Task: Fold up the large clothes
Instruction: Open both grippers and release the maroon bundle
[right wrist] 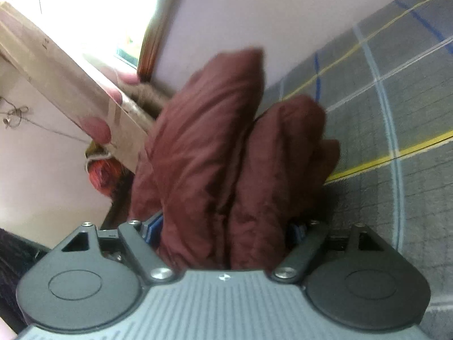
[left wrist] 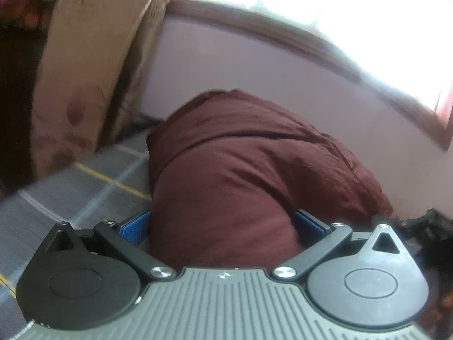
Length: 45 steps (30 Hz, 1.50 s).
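The maroon jacket (left wrist: 240,170), bunched between the spread jaws of the left hand-held gripper (left wrist: 222,226) and right hand-held gripper (right wrist: 226,232), is judged soft, bulky and slippery, best gripped at seams.

Blown-out window (left wrist: 354,14) glare — soft motion blur, fisheye-bent edges, dim left corner

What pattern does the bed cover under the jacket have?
Grey cover with yellow, white and blue lines crossing; clearest in the right wrist view.

Garment (left wrist: 243,170) on bedsheet (left wrist: 70,192), btwn curtain (left wrist: 85,70) & wall (left wrist: 254,65).
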Each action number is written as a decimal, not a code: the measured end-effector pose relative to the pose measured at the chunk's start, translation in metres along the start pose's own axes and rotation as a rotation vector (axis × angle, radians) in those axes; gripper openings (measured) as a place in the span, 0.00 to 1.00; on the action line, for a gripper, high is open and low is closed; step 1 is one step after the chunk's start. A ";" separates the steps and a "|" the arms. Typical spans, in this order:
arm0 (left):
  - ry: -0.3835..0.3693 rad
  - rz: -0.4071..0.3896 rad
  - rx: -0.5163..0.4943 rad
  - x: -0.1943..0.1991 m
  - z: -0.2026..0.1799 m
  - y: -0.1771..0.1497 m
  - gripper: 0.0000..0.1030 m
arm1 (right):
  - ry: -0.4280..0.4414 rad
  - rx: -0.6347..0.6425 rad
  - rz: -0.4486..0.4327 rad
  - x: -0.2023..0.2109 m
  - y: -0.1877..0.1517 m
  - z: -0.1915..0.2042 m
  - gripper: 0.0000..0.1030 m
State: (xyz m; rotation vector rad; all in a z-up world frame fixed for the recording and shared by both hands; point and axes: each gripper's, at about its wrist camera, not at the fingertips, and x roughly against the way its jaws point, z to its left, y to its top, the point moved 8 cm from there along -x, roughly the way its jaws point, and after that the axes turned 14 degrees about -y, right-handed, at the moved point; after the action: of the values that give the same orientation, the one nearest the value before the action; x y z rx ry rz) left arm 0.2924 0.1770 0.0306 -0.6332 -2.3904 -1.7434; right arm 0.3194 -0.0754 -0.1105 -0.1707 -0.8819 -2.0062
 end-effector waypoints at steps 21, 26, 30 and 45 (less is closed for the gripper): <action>0.068 0.026 -0.148 0.024 -0.035 0.005 1.00 | -0.292 0.674 -0.303 0.029 -0.024 0.121 0.45; 0.097 0.042 -0.166 0.023 -0.034 0.007 1.00 | -0.356 0.638 -0.236 0.009 -0.022 0.098 0.43; 0.128 0.043 -0.165 0.022 -0.034 0.007 1.00 | -0.358 0.548 -0.181 -0.003 -0.025 0.070 0.43; 0.342 -0.001 -0.285 0.029 -0.058 0.017 1.00 | -0.373 0.509 -0.174 -0.008 -0.029 0.063 0.50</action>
State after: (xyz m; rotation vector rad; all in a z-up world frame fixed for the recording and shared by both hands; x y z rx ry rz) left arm 0.2642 0.1348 0.0745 -0.3264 -1.9370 -2.0224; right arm 0.2881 -0.0194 -0.0825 -0.1858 -1.6641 -1.8644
